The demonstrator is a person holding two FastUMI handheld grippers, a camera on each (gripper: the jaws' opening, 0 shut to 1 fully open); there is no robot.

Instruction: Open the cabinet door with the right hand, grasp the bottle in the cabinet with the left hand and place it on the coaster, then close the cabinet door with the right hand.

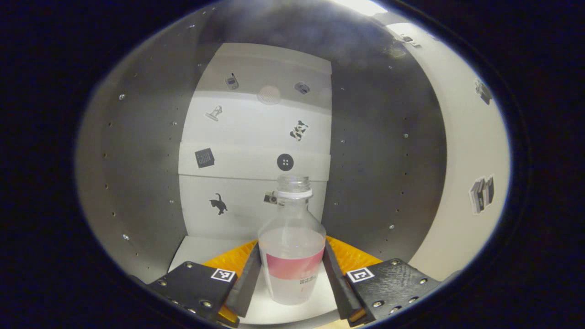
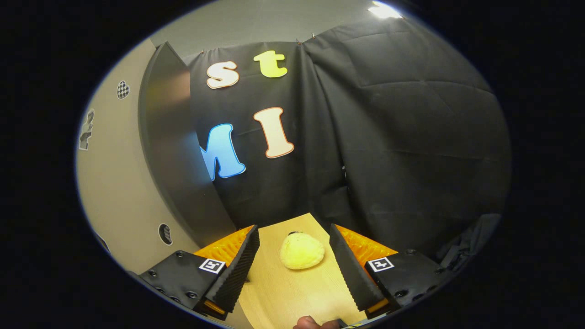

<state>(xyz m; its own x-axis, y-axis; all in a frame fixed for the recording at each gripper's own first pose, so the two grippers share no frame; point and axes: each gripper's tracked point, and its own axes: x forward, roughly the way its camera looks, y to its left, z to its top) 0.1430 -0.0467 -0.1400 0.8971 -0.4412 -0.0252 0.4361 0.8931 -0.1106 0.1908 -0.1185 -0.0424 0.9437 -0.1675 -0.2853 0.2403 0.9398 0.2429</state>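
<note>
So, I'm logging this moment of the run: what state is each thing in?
Door: swung open.
Bottle: upright in the cabinet, cap off, part full.
Left gripper: fingers at both sides of the bottle; contact unclear.
Right gripper: open, holding nothing, over the table.
Yellow plush: lying on the table.

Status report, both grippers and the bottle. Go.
Left gripper jaws flank bottle inside cabinet, contact unclear. Right gripper open over table. Door open, path clear.
</note>
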